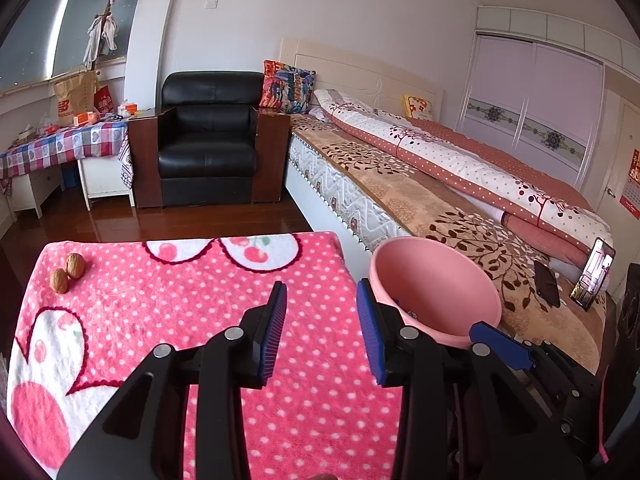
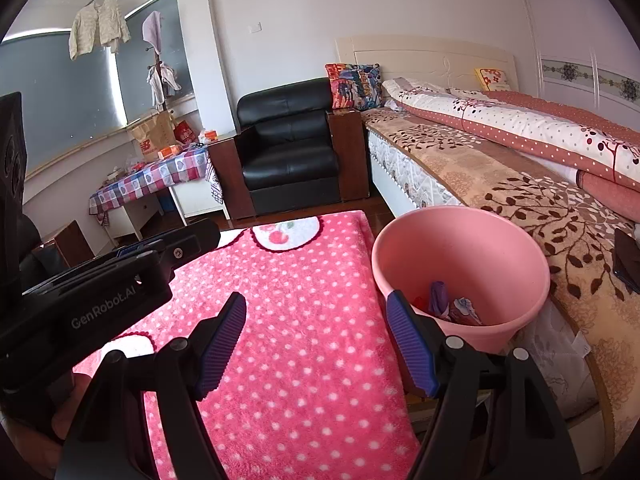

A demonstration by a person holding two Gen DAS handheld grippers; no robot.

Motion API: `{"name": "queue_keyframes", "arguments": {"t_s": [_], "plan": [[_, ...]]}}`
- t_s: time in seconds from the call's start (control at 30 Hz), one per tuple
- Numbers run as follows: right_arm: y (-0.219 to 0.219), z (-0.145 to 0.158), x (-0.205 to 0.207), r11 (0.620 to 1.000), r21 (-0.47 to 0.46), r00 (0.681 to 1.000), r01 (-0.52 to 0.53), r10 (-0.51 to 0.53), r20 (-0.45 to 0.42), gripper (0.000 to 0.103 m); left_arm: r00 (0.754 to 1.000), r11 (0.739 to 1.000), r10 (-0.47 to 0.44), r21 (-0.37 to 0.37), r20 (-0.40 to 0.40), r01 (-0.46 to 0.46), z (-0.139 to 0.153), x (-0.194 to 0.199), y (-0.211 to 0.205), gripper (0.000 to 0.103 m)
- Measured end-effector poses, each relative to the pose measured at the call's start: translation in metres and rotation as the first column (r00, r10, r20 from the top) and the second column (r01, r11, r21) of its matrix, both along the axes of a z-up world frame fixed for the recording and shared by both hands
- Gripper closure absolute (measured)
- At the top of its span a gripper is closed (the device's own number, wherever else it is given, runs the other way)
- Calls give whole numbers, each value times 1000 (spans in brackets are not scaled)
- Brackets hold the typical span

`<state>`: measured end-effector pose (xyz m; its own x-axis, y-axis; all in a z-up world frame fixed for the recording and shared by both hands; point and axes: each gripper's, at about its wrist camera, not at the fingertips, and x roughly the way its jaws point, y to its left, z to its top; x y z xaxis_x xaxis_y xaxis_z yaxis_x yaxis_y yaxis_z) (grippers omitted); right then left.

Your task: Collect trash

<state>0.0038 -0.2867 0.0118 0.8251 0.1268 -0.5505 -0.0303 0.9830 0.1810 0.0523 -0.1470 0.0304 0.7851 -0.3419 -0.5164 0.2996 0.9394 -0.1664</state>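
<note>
Home bedroom. Evidence: long bed with cream headboard (image 1: 360,68) and dotted white-and-rust quilt (image 1: 460,160), white sliding-door wardrobe (image 1: 532,100), black leather armchair with wooden arms (image 1: 208,140), wooden coat stand hung with clothes (image 2: 158,76), side worktop under a checked cloth (image 1: 60,148), dark wood floor (image 1: 140,220).

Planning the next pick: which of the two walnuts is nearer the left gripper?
The lower-left walnut; the other walnut lies behind it, farther from the left gripper.
</note>
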Motion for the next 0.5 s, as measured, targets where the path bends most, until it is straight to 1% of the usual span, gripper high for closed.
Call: {"name": "queue_keyframes", "arguments": {"t_s": [0.5], "plan": [[9, 1, -2, 1000, -5, 1000, -13, 13, -7, 31, 1000, 1000, 1, 0, -10, -1, -2, -1, 4, 66]]}}
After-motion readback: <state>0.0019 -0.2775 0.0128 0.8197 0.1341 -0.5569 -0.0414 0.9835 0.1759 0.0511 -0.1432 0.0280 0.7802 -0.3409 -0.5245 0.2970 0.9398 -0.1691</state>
